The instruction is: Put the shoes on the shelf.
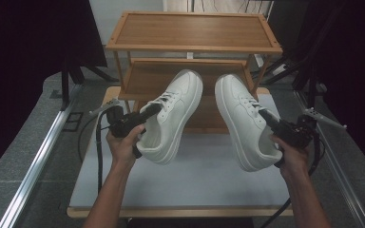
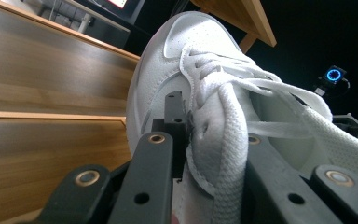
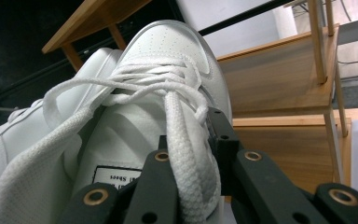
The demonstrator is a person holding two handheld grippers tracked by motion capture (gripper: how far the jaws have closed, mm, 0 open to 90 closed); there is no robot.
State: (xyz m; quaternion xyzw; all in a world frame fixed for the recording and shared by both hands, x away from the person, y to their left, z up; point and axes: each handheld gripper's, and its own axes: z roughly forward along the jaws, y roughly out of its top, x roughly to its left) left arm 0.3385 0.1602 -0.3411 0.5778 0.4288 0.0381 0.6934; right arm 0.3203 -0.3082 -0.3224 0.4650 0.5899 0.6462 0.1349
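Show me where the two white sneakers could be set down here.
The top shelf of the wooden rack lies bare, and so does the white tabletop between the forearms. The middle shelf is bare at its left. It is crowded where the left sneaker and right sneaker hang before the rack's lower tiers.

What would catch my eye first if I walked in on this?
Two white sneakers held up off the table, toes toward a wooden shelf rack at the far end. The left gripper pinches the left sneaker by its tongue and lacing, and the right gripper holds the right sneaker likewise. Below lies the pale tabletop.
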